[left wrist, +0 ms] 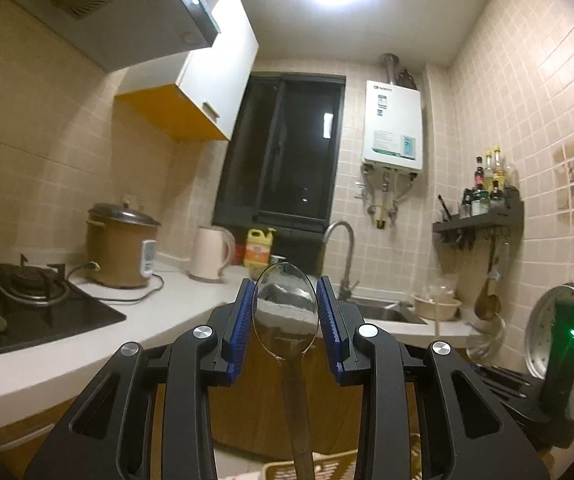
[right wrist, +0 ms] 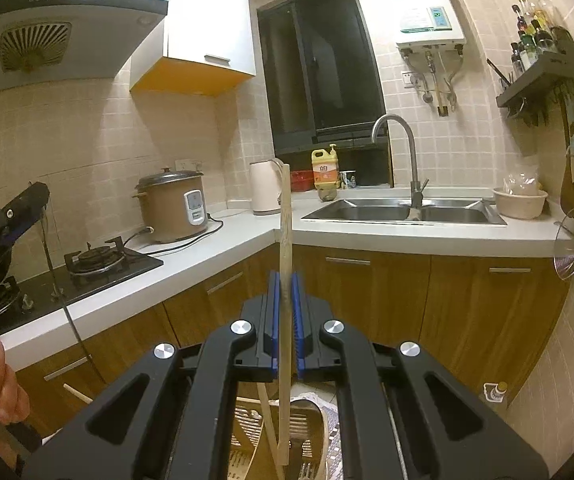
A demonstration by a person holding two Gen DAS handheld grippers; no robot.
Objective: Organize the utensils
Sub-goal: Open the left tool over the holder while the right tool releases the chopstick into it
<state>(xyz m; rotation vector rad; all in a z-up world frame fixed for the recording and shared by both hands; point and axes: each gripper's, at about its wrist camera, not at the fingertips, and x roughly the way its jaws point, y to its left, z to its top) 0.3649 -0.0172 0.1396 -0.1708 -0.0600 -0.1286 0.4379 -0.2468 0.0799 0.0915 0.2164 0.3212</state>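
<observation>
Above the white L-shaped desk (right wrist: pixel 247 236), a shiny metal spoon (left wrist: pixel 286 304) was gripped by the left fingers (left wrist: pixel 243 312), a pale wooden stick (right wrist: pixel 285 280) clamped by the right fingers (right wrist: pixel 273 312).

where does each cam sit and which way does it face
Left wrist: on the left gripper, facing level toward the window corner; its jaws hold a spoon by the bowl.
Right wrist: on the right gripper, facing slightly down at the sink; jaws shut on a wooden stick; a hand at left.
Shared: rice cooker, kettle, faucet.
</observation>
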